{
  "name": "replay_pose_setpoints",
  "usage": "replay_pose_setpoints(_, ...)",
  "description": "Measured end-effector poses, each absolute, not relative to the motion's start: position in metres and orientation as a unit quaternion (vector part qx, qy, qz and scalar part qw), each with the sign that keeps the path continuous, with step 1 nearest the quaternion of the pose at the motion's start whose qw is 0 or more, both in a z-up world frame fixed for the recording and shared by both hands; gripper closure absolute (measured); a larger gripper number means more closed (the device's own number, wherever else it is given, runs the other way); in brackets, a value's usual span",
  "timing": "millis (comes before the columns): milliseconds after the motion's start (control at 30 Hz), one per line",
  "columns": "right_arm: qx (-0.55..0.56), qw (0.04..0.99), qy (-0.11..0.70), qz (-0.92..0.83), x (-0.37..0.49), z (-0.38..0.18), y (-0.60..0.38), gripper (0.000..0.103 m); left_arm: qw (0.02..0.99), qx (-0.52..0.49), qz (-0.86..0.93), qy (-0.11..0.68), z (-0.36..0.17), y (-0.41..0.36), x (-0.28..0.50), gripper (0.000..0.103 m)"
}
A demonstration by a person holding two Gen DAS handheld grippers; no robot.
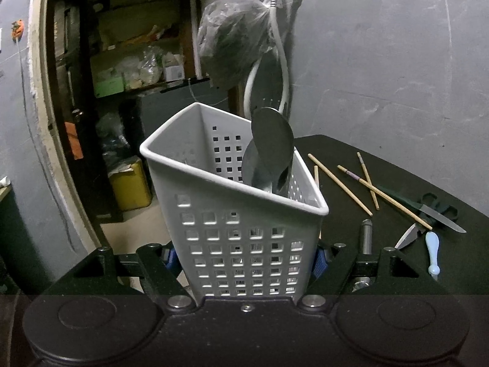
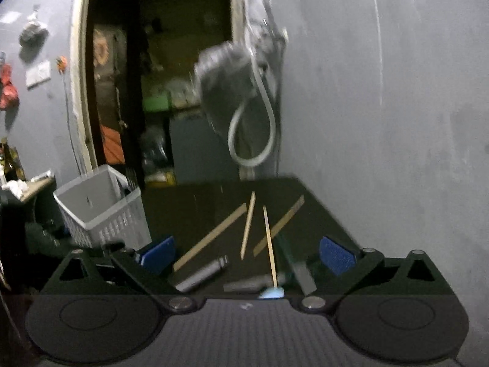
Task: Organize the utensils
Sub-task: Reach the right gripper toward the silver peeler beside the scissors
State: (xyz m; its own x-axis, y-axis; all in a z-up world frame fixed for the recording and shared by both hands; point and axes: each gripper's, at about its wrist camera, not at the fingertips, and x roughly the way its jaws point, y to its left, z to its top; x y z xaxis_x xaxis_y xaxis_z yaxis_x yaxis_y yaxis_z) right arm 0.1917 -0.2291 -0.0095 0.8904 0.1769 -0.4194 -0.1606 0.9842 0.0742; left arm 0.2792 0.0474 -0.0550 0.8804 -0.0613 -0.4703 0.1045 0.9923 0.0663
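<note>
Wooden chopsticks (image 2: 210,241) lie scattered on the dark worktop (image 2: 189,208) just beyond the right tongs (image 2: 247,255), which stand wide open with nothing between them. Their long axes run mostly near-to-far, slanting, so a grasp across them suits. The left tongs (image 1: 244,258) grip the white perforated basket (image 1: 232,244), tilted, with large spoons (image 1: 272,140) inside; it sits at the far left of the right tongs. The right hand is the nearer one.
</note>
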Motion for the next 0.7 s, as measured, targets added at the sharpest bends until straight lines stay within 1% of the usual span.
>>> replay_pose_setpoints(133,0.032,0.961,0.257,0.1,0.196,-0.029,-0.231,0.0,0.967,0.041,-0.027,0.251,-0.052,0.041,0.277,0.026)
replay_pose_setpoints(300,0.035,0.95,0.277,0.137,0.219,-0.043,-0.243,0.0,0.963,0.034,0.007,0.266,-0.049,0.029,0.275,0.026)
replay_pose_setpoints(567,0.025,0.946,0.282,0.155,0.257,-0.055,-0.275,0.0,0.96,0.038,0.053,0.274,-0.044,0.006,0.271,0.026)
replay_pose_setpoints(700,-0.006,0.951,0.274,0.143,0.277,-0.062,-0.282,0.0,0.96,0.041,0.072,0.268,-0.045,-0.004,0.271,0.026)
